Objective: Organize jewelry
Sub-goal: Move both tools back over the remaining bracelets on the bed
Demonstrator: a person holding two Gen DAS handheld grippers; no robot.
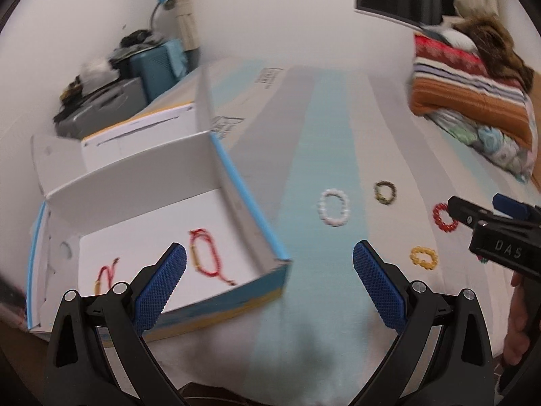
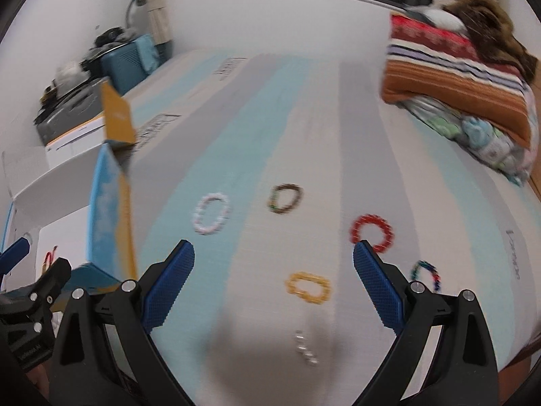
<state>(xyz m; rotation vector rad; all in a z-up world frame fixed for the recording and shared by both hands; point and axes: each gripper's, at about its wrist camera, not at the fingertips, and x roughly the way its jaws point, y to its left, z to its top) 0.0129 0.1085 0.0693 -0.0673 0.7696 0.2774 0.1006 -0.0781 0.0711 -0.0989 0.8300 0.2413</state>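
Note:
Several bead bracelets lie on the striped bed sheet: white (image 2: 211, 218), brown (image 2: 285, 199), red (image 2: 372, 232), yellow (image 2: 308, 287), multicolour (image 2: 426, 274) and a small silver piece (image 2: 306, 348). An open white box with blue sides (image 1: 252, 203) holds two red cord bracelets (image 1: 209, 257) (image 1: 106, 274). My left gripper (image 1: 269, 264) is open and empty at the box's right front corner. My right gripper (image 2: 274, 260) is open and empty above the yellow bracelet; it also shows in the left wrist view (image 1: 473, 213), over the red bracelet (image 1: 443, 218).
Folded blankets and clothes (image 2: 456, 77) are stacked at the back right of the bed. A second white box (image 1: 142, 132) lies behind the open one. A cluttered grey case and a blue bin (image 1: 159, 61) stand by the wall at the left.

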